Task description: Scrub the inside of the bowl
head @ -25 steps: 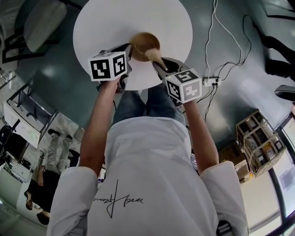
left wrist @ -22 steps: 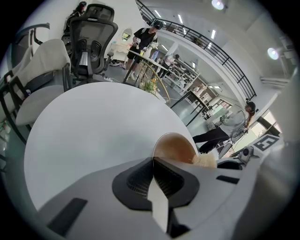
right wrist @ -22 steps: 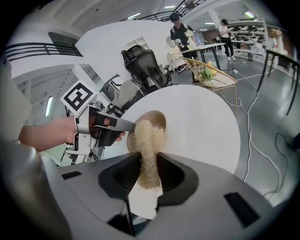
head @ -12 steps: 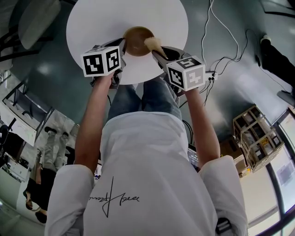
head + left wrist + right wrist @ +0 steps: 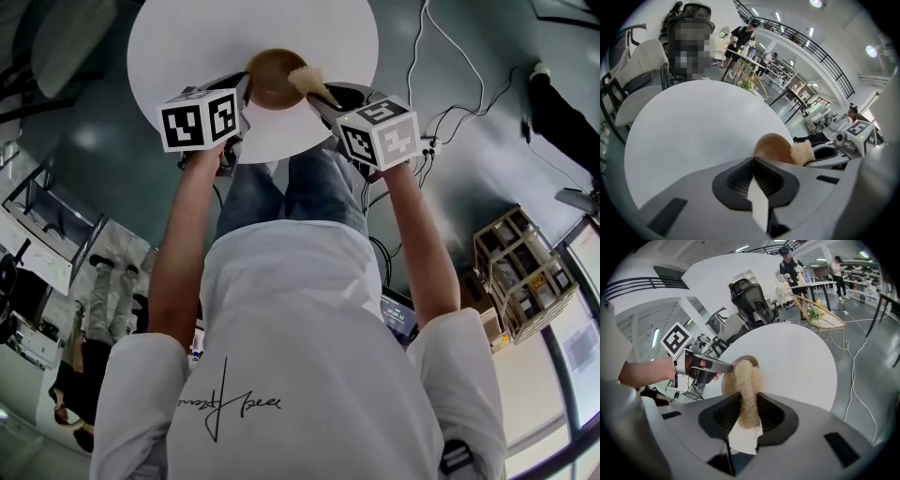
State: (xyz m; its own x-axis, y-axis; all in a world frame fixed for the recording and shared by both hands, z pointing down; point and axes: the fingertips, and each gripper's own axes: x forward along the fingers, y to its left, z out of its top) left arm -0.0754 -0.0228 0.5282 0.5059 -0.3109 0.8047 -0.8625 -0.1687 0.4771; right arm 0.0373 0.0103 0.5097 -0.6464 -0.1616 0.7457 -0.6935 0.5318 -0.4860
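The left gripper (image 5: 753, 161) has its jaws drawn nearly together, pinched on the near-left rim of the wooden bowl (image 5: 771, 146); in the right gripper view its jaw tip lies against that rim. The right gripper (image 5: 747, 397) has its jaws narrowly apart, clamped on a pale, fibrous scrubber (image 5: 746, 380) that stands out beyond the jaw tips. The scrubber's far end reaches over the bowl's right rim and into the hollow, touching the inner wall. From the head view the bowl (image 5: 270, 80) sits on the near half of the round white table (image 5: 187, 47), between the two grippers, the left gripper (image 5: 242, 92) on its left and the right gripper (image 5: 323, 98) on its near right, with the scrubber (image 5: 305, 79) lying across the bowl's right side.
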